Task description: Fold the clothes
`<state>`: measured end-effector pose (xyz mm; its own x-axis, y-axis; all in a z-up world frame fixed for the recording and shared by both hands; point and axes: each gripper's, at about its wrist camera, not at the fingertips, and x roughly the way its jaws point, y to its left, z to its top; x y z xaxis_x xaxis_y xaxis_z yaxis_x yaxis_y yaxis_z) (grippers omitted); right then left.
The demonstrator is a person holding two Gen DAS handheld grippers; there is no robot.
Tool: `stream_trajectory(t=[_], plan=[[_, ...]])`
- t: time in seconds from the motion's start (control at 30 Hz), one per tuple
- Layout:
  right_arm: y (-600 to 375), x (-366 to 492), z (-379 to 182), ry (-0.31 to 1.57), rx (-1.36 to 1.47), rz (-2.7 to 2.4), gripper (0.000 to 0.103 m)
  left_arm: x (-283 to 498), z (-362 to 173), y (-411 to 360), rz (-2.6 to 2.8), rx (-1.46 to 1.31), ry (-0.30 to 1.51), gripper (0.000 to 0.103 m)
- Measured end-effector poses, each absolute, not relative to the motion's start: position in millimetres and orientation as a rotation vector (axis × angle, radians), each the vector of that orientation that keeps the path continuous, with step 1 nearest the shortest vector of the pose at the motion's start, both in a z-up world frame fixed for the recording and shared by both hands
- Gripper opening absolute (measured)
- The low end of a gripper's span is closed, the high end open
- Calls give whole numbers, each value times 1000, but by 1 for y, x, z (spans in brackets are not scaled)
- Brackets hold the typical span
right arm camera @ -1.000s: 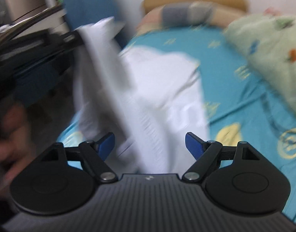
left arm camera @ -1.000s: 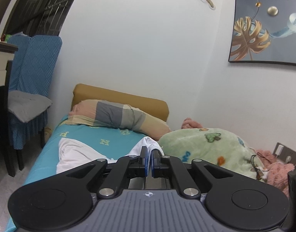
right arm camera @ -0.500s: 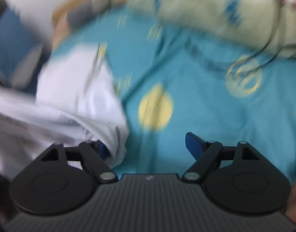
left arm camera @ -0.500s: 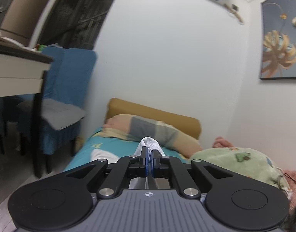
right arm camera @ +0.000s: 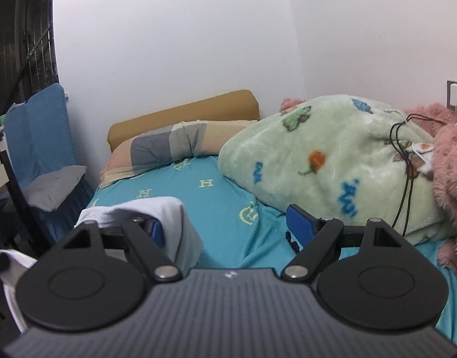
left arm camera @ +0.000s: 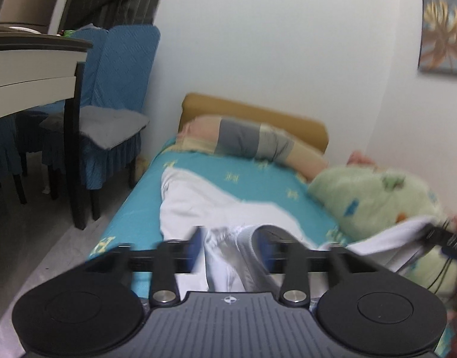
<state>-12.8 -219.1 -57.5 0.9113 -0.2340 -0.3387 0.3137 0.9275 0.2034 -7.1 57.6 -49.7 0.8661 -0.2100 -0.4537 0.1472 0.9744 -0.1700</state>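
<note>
A white garment point(left arm camera: 207, 205) lies spread along the teal bed sheet point(left arm camera: 258, 176). My left gripper point(left arm camera: 229, 246) is open, and a ribbed edge of the garment lies loose between its blurred fingers. In the right wrist view my right gripper point(right arm camera: 225, 229) is open; a fold of the white garment point(right arm camera: 174, 223) is draped over its left finger, with more cloth hanging at the lower left. The right gripper also shows at the right edge of the left wrist view point(left arm camera: 446, 238), with white cloth on it.
A green patterned blanket point(right arm camera: 332, 161) and pink fluffy cloth point(right arm camera: 449, 161) fill the bed's right side, with black cables across them. A striped pillow point(left arm camera: 249, 140) lies at the headboard. A blue-covered chair point(left arm camera: 115, 95) and a table point(left arm camera: 28, 71) stand left of the bed.
My left gripper has opened and let go of the ribbed edge, and has tipped down toward the bed. My right gripper has swung up level and stays open.
</note>
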Motion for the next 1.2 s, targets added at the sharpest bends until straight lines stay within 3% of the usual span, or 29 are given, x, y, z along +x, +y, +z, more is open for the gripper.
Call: stream_trajectory(t=[0.2, 0.33, 0.43, 0.47, 0.57, 0.73, 0.9, 1.2], plan=[[-221, -16, -54, 275, 268, -251, 82, 24, -85, 37, -145, 10, 618, 64], [-221, -17, -55, 256, 230, -261, 82, 29, -87, 61, 42, -86, 611, 65], [-217, -7, -64, 307, 121, -286, 85, 21, -74, 86, 157, -183, 525, 66], [-215, 3, -73, 370, 69, -287, 93, 14, -68, 89, 170, -195, 491, 67], [-219, 24, -97, 533, 89, -264, 92, -6, -50, 86, 156, -187, 409, 67], [-228, 8, -75, 407, 105, -301, 92, -37, -10, 71, 142, -144, 300, 67], [-232, -22, 28, 177, 85, -271, 92, -75, 74, 66, 142, -168, 79, 67], [-228, -130, 243, -160, 94, -178, 92, -186, 299, 69, 127, -224, -297, 69]])
